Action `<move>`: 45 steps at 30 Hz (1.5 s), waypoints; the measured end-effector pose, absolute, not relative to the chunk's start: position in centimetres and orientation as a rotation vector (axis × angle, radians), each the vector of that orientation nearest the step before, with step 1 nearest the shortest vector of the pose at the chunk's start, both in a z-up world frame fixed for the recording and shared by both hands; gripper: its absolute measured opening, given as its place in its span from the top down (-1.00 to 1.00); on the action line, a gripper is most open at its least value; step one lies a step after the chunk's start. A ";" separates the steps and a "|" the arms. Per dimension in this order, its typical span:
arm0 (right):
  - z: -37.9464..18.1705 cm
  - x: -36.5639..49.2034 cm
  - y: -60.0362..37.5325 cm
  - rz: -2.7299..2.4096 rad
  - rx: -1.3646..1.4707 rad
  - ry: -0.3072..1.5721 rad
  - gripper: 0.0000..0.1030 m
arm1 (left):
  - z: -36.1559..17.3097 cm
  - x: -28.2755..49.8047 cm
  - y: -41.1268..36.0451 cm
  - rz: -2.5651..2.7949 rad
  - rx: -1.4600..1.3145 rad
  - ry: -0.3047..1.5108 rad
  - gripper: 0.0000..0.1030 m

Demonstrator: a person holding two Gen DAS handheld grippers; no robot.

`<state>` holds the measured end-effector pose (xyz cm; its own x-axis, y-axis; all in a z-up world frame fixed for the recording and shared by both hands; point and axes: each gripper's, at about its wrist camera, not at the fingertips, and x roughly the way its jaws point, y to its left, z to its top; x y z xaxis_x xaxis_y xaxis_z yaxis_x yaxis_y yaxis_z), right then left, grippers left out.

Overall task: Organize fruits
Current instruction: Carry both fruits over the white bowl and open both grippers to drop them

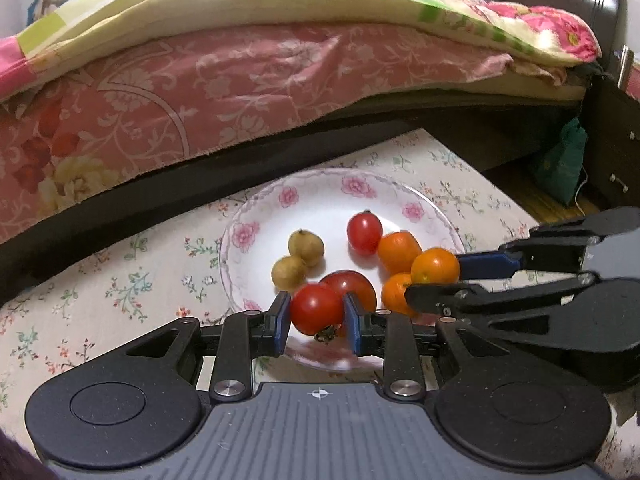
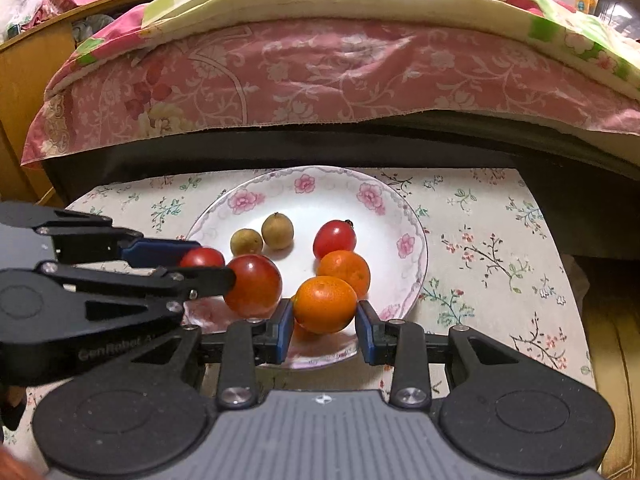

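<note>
White porcelain plate (image 1: 240, 236) with pink flower print on its rim sits on a floral tablecloth (image 1: 120, 280), just in front of a bed draped in a pink patterned bedspread (image 1: 240, 80).

Left gripper (image 1: 317, 314): blue pads (image 1: 282, 320) pressed on either side of a small red tomato (image 1: 316, 309), its stem end pointing down, at the near rim of the plate. Whether the tomato is lifted clear of the plate cannot be told.

Right gripper (image 2: 325, 318): fingers close on both sides of an orange citrus fruit (image 2: 325, 304); pads appear to touch it, at the plate's near edge. In the left wrist view this gripper enters from the right with the same fruit at its tips.

Other fruit on the plate:
- larger red tomato (image 1: 354, 284), directly behind the held one, touching or nearly so.
- oval red tomato (image 1: 364, 234), farther back, beside an orange citrus (image 1: 398, 250).
- another orange citrus (image 1: 394, 294), partly hidden behind the right gripper's lower finger.
- two small tan-brown round fruits (image 1: 298, 258), touching each other, on the plate's left side, apart from the reds and oranges.

Dark green bag (image 1: 560, 164) on the floor at far right, under the bed end.
</note>
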<state>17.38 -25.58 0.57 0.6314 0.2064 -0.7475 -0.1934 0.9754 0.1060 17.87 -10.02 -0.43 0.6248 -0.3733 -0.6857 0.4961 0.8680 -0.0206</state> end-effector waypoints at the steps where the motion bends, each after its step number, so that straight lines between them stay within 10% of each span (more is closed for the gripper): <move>1: 0.5 17.6 -25.5 0.226 0.012 0.857 0.34 | -0.3 18.0 -10.1 -0.498 0.178 0.737 0.29; 45: 3.2 13.7 -23.5 0.313 0.012 0.817 0.32 | 1.1 14.4 -6.3 -0.463 0.212 0.775 0.04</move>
